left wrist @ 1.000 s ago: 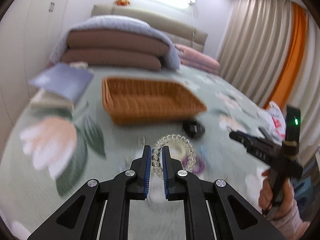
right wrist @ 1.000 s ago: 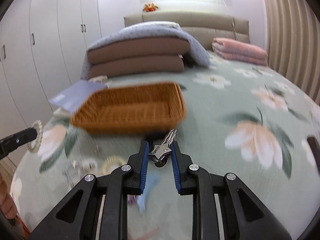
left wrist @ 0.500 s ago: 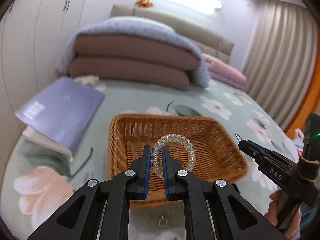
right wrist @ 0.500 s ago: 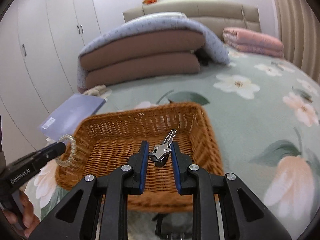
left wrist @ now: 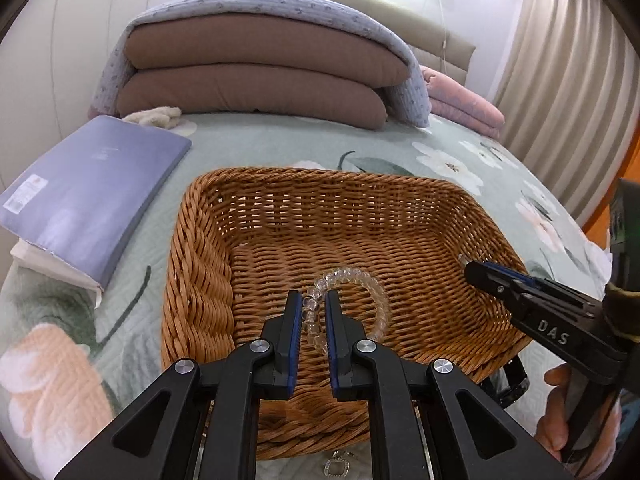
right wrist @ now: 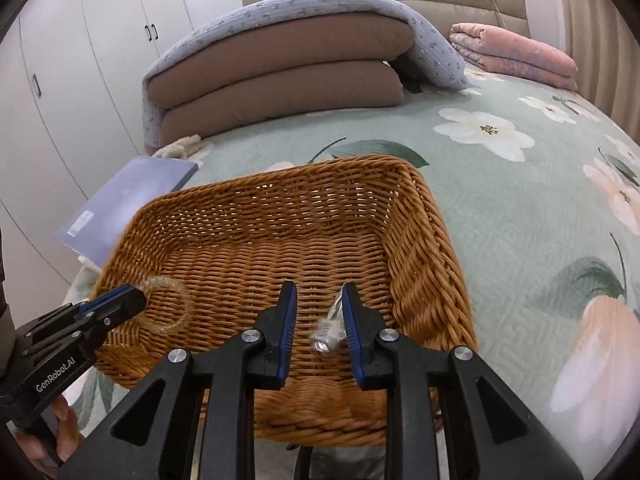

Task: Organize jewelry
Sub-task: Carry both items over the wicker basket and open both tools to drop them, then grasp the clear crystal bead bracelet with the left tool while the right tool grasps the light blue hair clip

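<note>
Bed (left wrist: 280, 140) with floral green quilt carries everything. Folded brown duvets (left wrist: 256, 64) under a blue-grey blanket sit far ahead of both tools, pink blanket (right wrist: 516, 54) to their right. Purple book (left wrist: 92, 192) lies ahead-left of the left tool, just beside the basket.

Wicker basket (left wrist: 200, 280) sits directly under and ahead of both tool tips; both reach in over its near rim.

Left tool (left wrist: 311, 320): jaws narrow, clamped on the clear bead bracelet (left wrist: 360, 280), the loop sticking out ahead-right of the tips, over the basket floor near the front-left corner.

Right tool (right wrist: 319, 320): jaws spread apart, gripping nothing. Small silver metal piece (right wrist: 330, 330), blurred, sits in the gap close to the right finger; can't tell if it touches it. It is over the basket floor, near the front-right wall.

Small silver ring-shaped piece (left wrist: 336, 466) lies on the quilt behind the basket's near rim, under the left tool.
</note>
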`<state>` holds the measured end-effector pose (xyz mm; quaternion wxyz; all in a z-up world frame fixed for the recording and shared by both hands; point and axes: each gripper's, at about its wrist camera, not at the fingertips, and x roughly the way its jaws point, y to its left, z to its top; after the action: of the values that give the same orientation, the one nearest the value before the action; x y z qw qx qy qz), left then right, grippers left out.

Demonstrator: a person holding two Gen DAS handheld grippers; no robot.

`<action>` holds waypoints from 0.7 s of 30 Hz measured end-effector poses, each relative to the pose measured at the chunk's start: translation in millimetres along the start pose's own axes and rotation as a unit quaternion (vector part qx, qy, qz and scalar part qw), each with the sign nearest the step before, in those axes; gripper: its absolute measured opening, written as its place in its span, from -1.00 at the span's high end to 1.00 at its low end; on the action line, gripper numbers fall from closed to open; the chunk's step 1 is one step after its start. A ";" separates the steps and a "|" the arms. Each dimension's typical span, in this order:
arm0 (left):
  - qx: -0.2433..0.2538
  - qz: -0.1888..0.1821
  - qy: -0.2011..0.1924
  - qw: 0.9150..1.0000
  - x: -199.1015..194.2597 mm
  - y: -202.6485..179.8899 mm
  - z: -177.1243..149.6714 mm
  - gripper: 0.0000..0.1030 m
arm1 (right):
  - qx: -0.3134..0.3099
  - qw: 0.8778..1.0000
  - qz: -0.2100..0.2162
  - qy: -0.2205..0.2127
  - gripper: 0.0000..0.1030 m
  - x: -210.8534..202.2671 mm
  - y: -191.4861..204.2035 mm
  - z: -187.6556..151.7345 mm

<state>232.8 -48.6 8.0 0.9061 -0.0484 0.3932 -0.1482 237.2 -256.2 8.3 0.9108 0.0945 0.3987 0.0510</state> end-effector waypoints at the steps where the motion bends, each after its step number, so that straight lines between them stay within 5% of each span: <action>1: -0.001 -0.002 -0.001 1.000 -2.0 0.7 -0.3 0.73 | 0.003 1.000 0.002 -0.001 0.49 -2.0 -1.5 -0.4; 6: 0.001 -0.009 -0.017 1.000 -20.8 -1.4 -0.5 0.24 | 0.012 1.000 0.013 0.000 0.49 -20.4 -2.7 -5.1; 15: 0.035 -0.032 -0.054 0.997 -107.1 -3.4 -29.4 0.22 | -0.006 0.999 0.046 -0.016 0.48 -98.8 20.5 -53.0; 21: 0.032 -0.045 -0.060 0.997 -162.6 7.3 -71.9 0.21 | -0.021 0.998 0.051 -0.031 0.23 -138.6 27.7 -103.3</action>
<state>77.0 10.2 70.7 0.9217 -0.0462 0.3305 -0.1977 66.9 -238.9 44.9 0.9206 0.0969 0.3640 0.1029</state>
